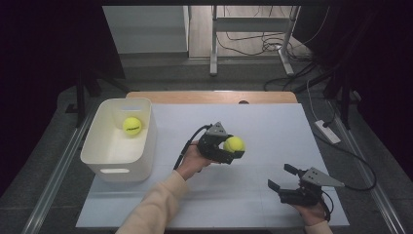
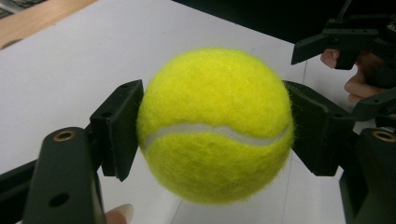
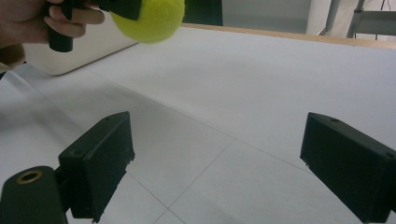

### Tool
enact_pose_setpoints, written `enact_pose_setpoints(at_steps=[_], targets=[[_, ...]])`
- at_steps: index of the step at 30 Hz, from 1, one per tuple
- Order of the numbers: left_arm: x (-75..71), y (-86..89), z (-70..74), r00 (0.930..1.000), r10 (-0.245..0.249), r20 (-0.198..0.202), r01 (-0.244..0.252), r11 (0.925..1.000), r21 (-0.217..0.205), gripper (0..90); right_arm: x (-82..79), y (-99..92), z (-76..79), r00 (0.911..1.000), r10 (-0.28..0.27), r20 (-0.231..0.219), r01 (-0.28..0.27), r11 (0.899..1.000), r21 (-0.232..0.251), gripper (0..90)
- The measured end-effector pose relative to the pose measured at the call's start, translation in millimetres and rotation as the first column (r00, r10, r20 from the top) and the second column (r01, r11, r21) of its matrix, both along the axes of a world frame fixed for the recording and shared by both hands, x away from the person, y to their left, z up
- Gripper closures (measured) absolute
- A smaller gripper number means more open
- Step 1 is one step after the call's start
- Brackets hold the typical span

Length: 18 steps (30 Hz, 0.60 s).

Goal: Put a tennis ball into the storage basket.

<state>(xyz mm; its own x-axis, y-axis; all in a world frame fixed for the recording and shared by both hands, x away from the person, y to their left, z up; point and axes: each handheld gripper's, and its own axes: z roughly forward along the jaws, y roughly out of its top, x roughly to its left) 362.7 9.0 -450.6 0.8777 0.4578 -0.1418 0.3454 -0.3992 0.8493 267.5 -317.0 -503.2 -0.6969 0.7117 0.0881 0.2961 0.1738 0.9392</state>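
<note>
Hand-held gripper on the left (image 1: 233, 148) clamps a tennis ball (image 1: 234, 144) across its middle above the surface (image 1: 272, 126), a light, springy, fuzzy thing likely to squirt out if pinched off-centre, while the right hand-held gripper (image 1: 282, 178) rests agape.

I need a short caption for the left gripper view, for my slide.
Left tool clamps a yellow tennis ball above the white table, right tool visible behind.
</note>
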Motion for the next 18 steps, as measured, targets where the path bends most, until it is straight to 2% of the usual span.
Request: enact_pose_setpoints(at_steps=[18], targets=[[-2.3,21.3,13.5,0.9988,0.045,0.017,-0.044,0.9985,-0.032,26.5,0.1,1.9,0.2,1.0,-0.001,0.0,0.001,1.0,-0.002,9.2]])
